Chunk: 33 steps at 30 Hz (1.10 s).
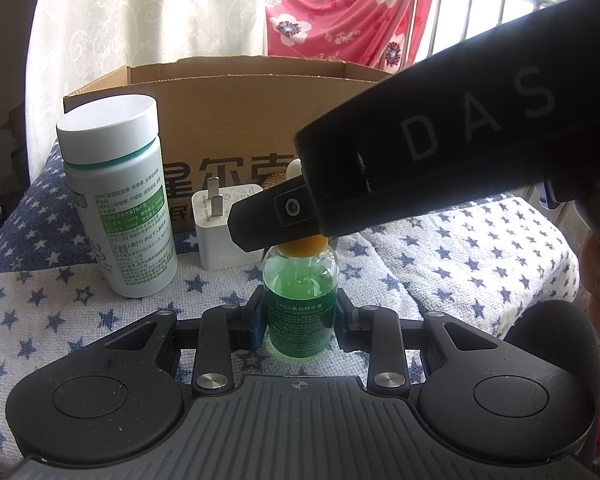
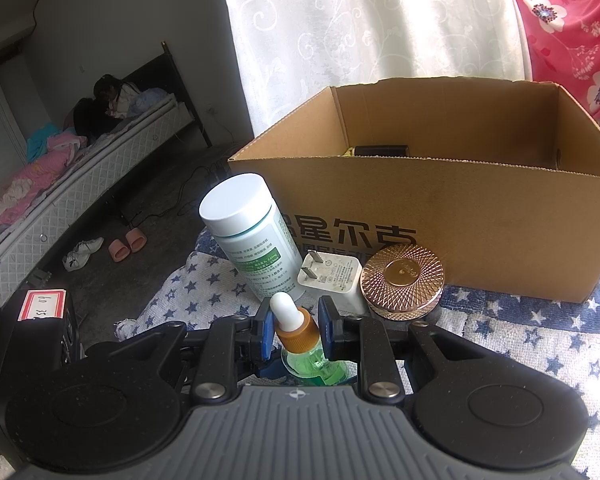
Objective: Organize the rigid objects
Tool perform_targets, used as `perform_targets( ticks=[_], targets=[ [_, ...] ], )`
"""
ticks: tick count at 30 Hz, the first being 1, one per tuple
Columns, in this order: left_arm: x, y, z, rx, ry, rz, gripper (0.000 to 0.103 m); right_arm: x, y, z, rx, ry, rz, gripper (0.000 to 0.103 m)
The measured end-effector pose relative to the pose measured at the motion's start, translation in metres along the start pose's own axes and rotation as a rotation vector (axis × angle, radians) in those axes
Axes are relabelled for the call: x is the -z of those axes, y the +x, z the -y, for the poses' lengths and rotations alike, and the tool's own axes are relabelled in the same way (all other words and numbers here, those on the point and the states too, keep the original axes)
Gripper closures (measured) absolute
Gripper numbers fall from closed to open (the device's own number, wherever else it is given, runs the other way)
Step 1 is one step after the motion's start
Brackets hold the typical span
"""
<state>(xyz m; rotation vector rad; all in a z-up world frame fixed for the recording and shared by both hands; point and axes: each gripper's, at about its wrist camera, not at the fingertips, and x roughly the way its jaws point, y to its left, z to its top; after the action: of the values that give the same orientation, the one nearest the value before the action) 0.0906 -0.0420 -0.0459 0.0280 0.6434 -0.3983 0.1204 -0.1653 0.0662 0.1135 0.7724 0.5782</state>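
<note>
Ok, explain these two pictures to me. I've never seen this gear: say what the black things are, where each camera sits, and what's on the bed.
Nothing here is a robot arm: a person holds two hand-held clamps, each with a camera looking along its fingers. The left wrist view shows the left gripper shut on the body of a green dropper bottle. The right wrist view shows the right gripper shut on that bottle's amber cap. On the star-patterned blanket stand a white supplement bottle, a white charger plug, a gold-lidded jar and an open cardboard box with something dark inside.
</note>
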Motion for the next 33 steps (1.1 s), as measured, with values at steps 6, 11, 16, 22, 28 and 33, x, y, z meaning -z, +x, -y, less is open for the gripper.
perform_targets(
  ticks=[6,11,16,22,28,33],
  targets=[
    [0.0,-0.001,0.0,0.001,0.001,0.0,0.071,0.0,0.0,0.0,0.0,0.0,0.0,0.078],
    [0.0,-0.002,0.0,0.0,0.001,0.0,0.072,0.0,0.0,0.0,0.0,0.0,0.001,0.078],
    [-0.001,-0.002,0.0,0.0,-0.001,0.0,0.072,0.0,0.0,-0.001,0.0,-0.003,0.001,0.079],
    [-0.002,-0.002,0.0,-0.003,0.002,-0.001,0.072,0.0,-0.002,-0.002,-0.004,-0.004,0.002,0.079],
    [-0.006,-0.009,0.004,-0.011,0.008,0.012,0.072,0.0,-0.011,-0.006,-0.011,-0.015,0.018,0.079],
    [-0.012,-0.021,0.008,-0.012,0.014,0.038,0.072,-0.001,-0.026,-0.012,-0.015,-0.03,0.046,0.079]
  ],
)
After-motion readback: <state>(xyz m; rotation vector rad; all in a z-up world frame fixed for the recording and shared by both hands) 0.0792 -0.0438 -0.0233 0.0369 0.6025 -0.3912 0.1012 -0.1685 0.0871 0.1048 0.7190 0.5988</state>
